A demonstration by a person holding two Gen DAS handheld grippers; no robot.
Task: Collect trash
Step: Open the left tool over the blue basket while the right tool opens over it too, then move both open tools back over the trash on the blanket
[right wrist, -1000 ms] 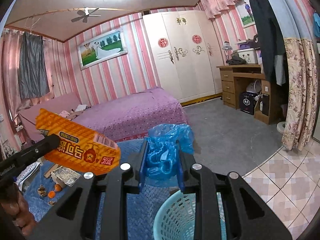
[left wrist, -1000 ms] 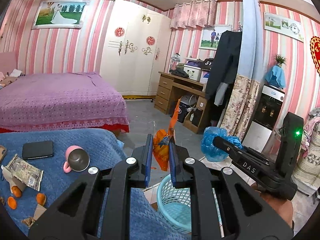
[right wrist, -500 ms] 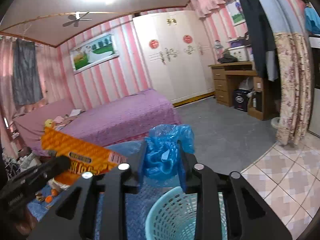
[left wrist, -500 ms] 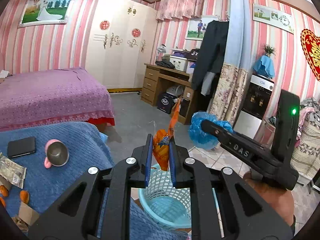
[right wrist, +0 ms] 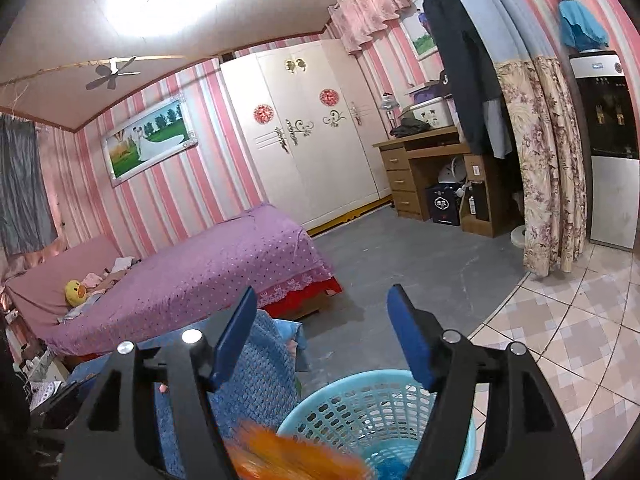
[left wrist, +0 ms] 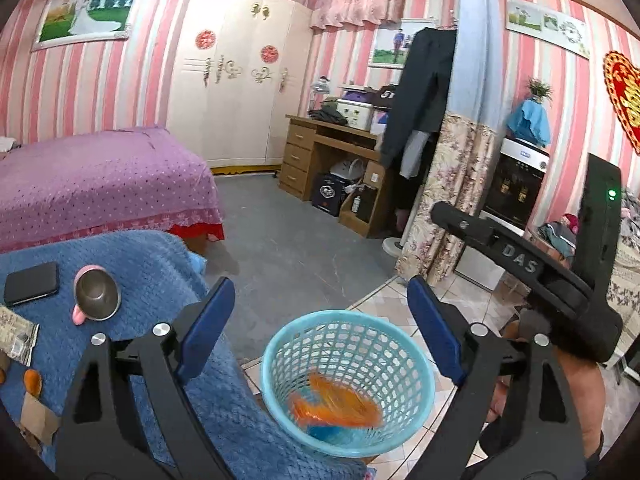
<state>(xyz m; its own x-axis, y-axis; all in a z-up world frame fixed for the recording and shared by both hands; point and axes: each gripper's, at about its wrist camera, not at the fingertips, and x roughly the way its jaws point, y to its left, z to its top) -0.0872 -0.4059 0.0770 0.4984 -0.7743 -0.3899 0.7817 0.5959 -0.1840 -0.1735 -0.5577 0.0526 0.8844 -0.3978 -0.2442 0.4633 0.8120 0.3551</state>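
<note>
Trash now lies in two places. An orange wrapper (left wrist: 334,404) and a blue bag (left wrist: 326,432) sit in the basket (left wrist: 416,348) on the floor beside the blue blanket (left wrist: 160,264); the wrapper shows blurred in both views. More scraps rest on the blanket: orange peel (left wrist: 33,382), a cardboard scrap (left wrist: 38,420) and a printed packet (left wrist: 16,340).

Left tongs (left wrist: 320,320) and right tongs (right wrist: 322,334) are both opening, jaws wide, with nothing between the pads.

Handling, as judged:
- Wrapper and bag: light, thin film, slippery. They crumple under the pads.
- Peel: small, soft, slightly curled. Pinch across its width, pressing into the blanket pile.
- Cardboard: light and fairly stiff. Grip a raised edge.
- Packet: flat and limp (hard to get under). Take a lifted corner.

The cup (left wrist: 96,298) and phone (left wrist: 32,283) are probably not trash.
</note>
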